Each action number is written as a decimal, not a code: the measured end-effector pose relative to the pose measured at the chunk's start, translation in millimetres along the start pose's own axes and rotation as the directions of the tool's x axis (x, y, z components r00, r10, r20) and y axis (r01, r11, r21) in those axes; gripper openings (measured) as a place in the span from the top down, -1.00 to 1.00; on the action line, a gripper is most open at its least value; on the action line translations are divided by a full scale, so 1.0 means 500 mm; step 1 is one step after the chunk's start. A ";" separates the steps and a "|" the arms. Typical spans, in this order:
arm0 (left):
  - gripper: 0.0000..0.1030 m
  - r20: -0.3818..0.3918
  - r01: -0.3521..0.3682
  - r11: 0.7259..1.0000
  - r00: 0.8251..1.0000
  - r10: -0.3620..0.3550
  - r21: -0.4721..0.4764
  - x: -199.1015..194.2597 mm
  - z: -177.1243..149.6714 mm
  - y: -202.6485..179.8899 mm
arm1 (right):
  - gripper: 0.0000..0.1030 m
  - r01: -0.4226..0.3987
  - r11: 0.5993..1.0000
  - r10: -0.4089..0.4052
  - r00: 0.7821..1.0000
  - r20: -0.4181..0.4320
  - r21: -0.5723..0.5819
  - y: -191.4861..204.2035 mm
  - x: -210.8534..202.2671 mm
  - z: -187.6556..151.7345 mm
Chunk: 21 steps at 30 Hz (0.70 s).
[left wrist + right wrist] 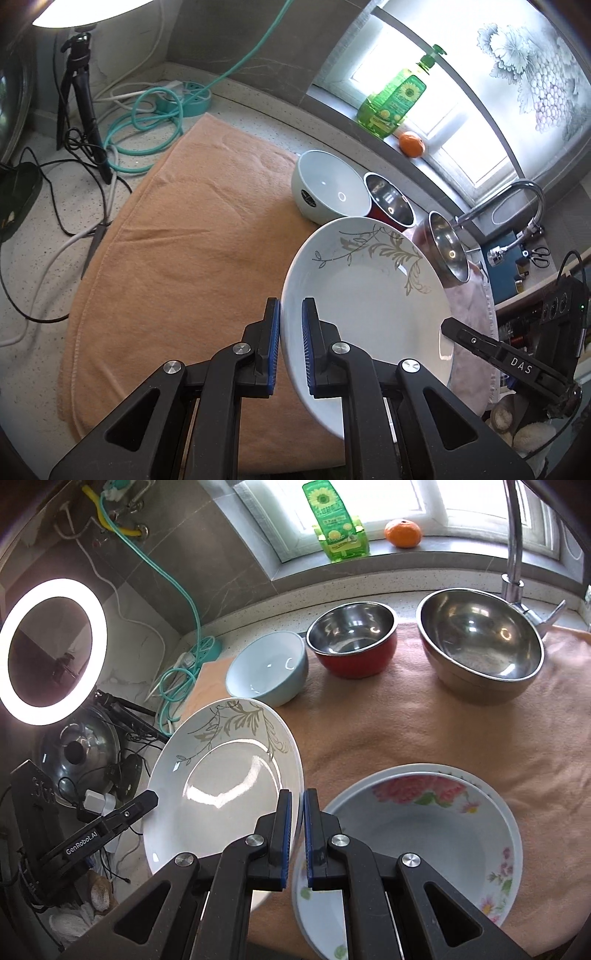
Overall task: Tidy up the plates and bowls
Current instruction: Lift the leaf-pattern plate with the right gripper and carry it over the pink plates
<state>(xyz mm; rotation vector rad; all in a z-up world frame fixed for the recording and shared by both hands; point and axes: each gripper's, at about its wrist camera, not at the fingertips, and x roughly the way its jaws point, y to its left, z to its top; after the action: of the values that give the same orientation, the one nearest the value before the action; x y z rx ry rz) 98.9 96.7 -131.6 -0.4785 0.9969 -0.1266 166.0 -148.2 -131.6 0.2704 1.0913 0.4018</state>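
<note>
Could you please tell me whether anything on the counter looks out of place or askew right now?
Only the leaf-patterned plate: it is off the towel, tilted, with the left gripper and right gripper clamped on opposite rims. The bowls sit upright, and no spill or damage is visible.

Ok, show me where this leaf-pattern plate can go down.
Free: the orange towel left of the pale blue bowl, up to the cables. Crowded: the bowl row under the window and the flowered plates by the right tongs.
</note>
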 end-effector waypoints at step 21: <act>0.81 -0.101 0.071 0.990 0.993 -0.059 0.120 0.068 -0.069 -0.149 | 0.88 0.087 0.988 -0.091 0.995 0.028 0.124 -0.181 -0.104 -0.082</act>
<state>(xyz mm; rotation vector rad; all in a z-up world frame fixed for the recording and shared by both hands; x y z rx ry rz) 97.3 8.1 -140.6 -0.3939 1.0623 -0.2707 124.9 -251.7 -144.4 0.3346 1.0925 0.2496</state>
